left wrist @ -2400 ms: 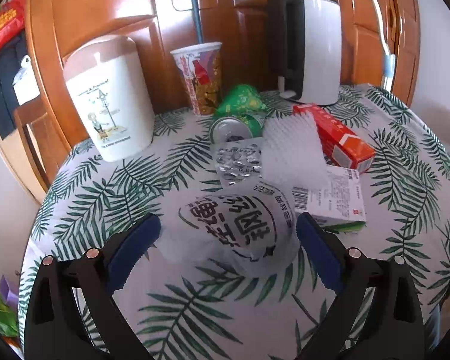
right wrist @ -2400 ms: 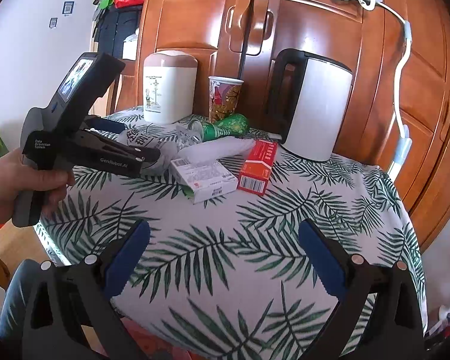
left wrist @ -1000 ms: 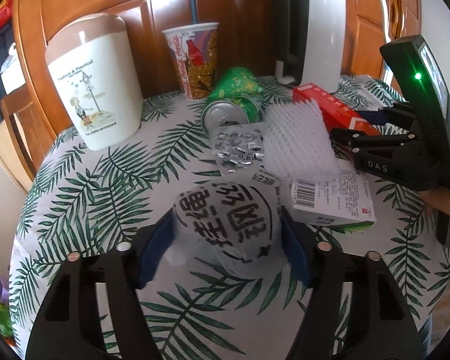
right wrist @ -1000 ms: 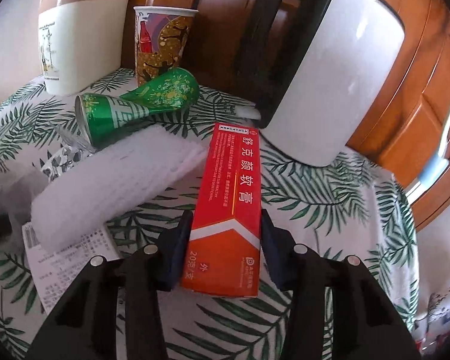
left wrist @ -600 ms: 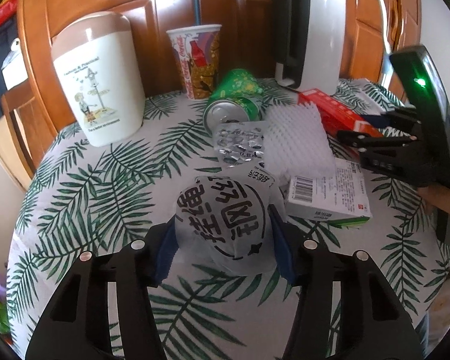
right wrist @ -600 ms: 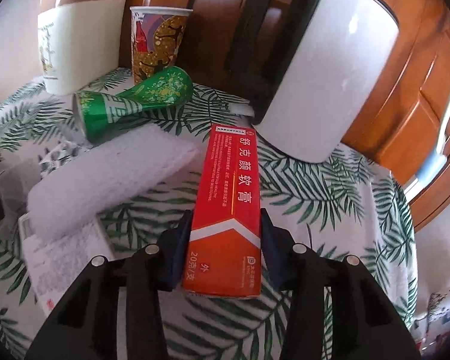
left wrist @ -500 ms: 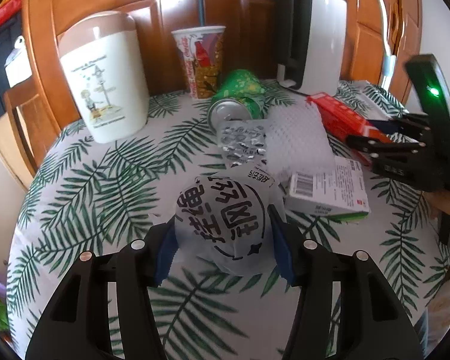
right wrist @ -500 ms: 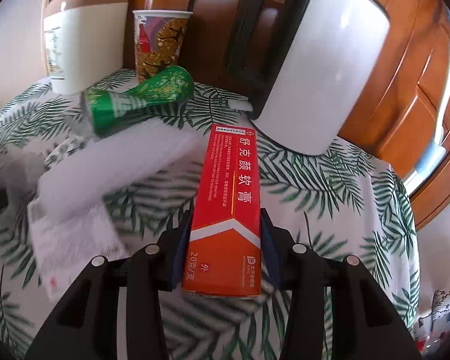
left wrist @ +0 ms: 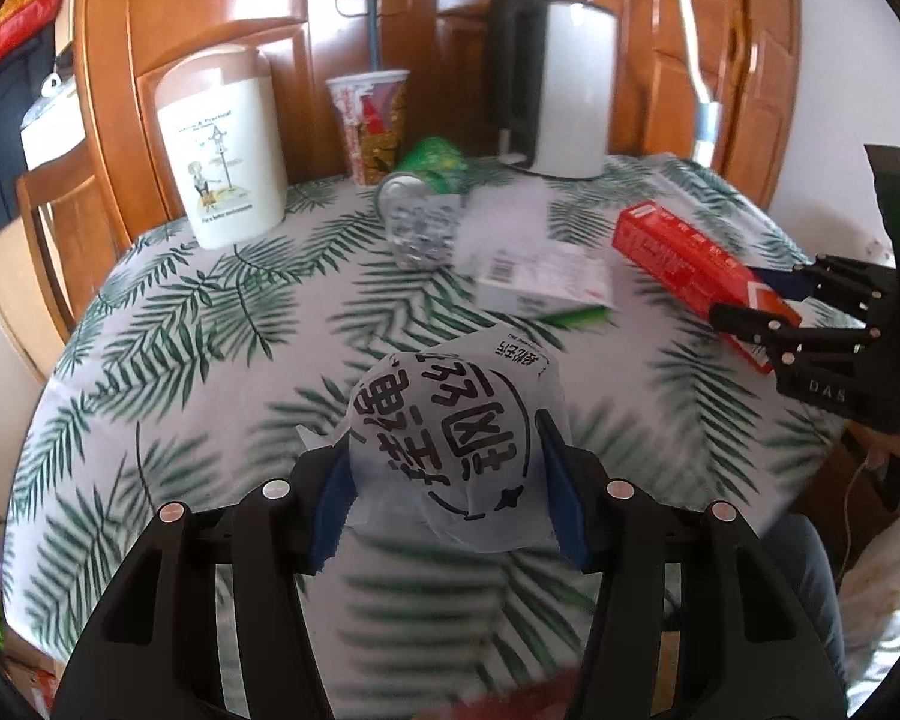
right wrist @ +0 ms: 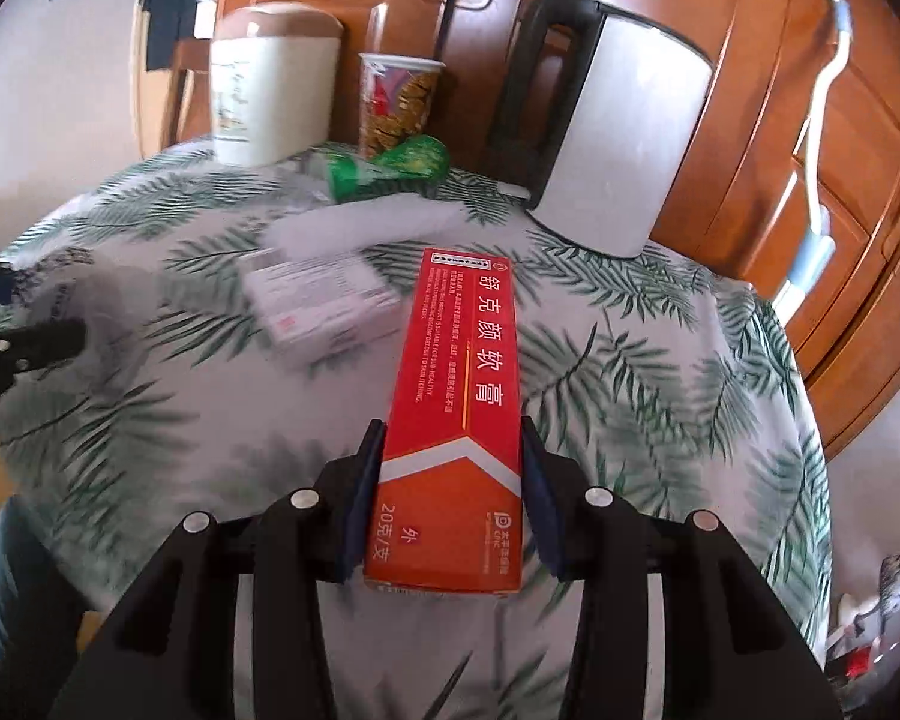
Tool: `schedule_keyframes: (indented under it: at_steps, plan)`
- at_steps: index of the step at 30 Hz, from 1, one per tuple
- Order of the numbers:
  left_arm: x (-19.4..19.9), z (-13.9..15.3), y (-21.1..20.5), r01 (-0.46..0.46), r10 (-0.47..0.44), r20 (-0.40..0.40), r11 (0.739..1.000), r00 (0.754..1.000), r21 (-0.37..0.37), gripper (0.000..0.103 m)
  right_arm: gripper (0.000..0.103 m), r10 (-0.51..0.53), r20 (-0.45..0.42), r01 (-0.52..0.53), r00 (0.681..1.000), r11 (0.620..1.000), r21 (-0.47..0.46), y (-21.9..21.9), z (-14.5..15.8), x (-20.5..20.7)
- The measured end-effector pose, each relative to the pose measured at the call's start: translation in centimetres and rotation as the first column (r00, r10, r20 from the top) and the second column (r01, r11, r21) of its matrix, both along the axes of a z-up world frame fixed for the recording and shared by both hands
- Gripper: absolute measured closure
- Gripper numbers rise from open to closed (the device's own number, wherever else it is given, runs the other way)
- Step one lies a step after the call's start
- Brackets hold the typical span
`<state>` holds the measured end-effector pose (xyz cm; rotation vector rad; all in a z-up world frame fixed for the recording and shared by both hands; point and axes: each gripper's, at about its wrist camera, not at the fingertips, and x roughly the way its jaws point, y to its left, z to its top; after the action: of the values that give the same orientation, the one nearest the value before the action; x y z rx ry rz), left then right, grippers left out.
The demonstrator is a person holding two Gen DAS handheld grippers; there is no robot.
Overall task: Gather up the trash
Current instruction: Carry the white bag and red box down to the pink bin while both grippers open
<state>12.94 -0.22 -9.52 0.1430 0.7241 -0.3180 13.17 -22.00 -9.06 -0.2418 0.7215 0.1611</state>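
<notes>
My left gripper [left wrist: 444, 468] is shut on a crumpled white wrapper [left wrist: 456, 432] with black Chinese characters and holds it above the near part of the table. My right gripper [right wrist: 450, 468] is shut on a long red box [right wrist: 459, 378] and holds it lifted over the table; it also shows in the left wrist view [left wrist: 696, 276] at the right. On the table lie a white medicine box [left wrist: 540, 288], a white foam net [right wrist: 366, 222], a foil blister pack [left wrist: 420, 234] and a crushed green can [right wrist: 390, 171].
A round table with a palm-leaf cloth [left wrist: 198, 324] stands before wooden cupboard doors. At the back stand a cream bin with a brown lid [left wrist: 219, 144], a paper cup [left wrist: 369, 120] and a white kettle [left wrist: 561, 90]. A wooden chair [left wrist: 48, 222] is at the left.
Both grippers have closed on their items, lifted them and pulled back toward the near edge of the table. The red box has left its place beside the medicine box.
</notes>
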Motion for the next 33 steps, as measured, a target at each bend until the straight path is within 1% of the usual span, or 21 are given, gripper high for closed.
schedule_keyframes:
  at_steps: [2,7,12,15,18,20,23,26,29,32,33]
  plan:
    - [-1.7,0.2,-0.3,0.013,-0.013,0.006,1.000,1.000,-0.002,0.049,0.061,0.018,0.016,-0.018,1.000,0.999,0.032,0.1,0.3,-2.6]
    - [-6.5,0.4,-0.7,0.046,-0.046,0.016,0.999,0.999,-0.008,0.049,0.061,0.056,0.046,-0.059,0.997,0.996,0.073,0.7,0.6,-8.4]
    - [-10.9,0.0,-0.8,0.068,-0.068,0.011,0.998,0.998,-0.014,0.049,0.061,0.087,0.063,-0.093,0.994,0.991,0.097,1.7,0.4,-13.3]
    - [-13.6,-0.7,-0.9,0.081,-0.081,-0.002,0.997,0.997,-0.014,0.049,0.061,0.118,0.059,-0.124,0.991,0.986,0.116,2.6,-0.3,-16.5]
    - [-16.0,-2.1,-1.2,0.091,-0.091,-0.027,0.996,0.996,0.004,0.049,0.061,0.140,0.044,-0.145,0.989,0.982,0.118,3.2,-1.3,-18.4]
    - [-16.8,-3.2,-1.3,0.093,-0.092,-0.047,0.996,0.995,0.010,0.049,0.061,0.155,0.023,-0.157,0.988,0.979,0.130,3.6,-2.5,-19.5]
    - [-17.8,-5.8,-1.2,0.089,-0.087,-0.103,0.996,0.991,0.011,0.049,0.060,0.174,-0.021,-0.169,0.985,0.975,0.143,4.2,-4.4,-20.4]
    - [-17.8,-9.3,-1.0,0.083,-0.078,-0.175,0.996,0.982,0.017,0.049,0.060,0.187,-0.070,-0.176,0.980,0.973,0.147,4.6,-6.9,-20.8]
    - [-17.3,-14.0,-0.9,0.082,-0.071,-0.270,0.996,0.960,0.033,0.049,0.060,0.197,-0.125,-0.178,0.972,0.973,0.149,4.9,-9.7,-20.8]
    - [-16.7,-18.0,-0.8,0.083,-0.061,-0.346,0.995,0.936,0.049,0.049,0.060,0.197,-0.195,-0.169,0.961,0.973,0.155,5.1,-12.8,-20.3]
    - [-16.6,-18.9,-0.8,0.082,-0.057,-0.362,0.995,0.930,0.054,0.049,0.060,0.198,-0.215,-0.167,0.956,0.974,0.154,5.2,-13.7,-20.1]
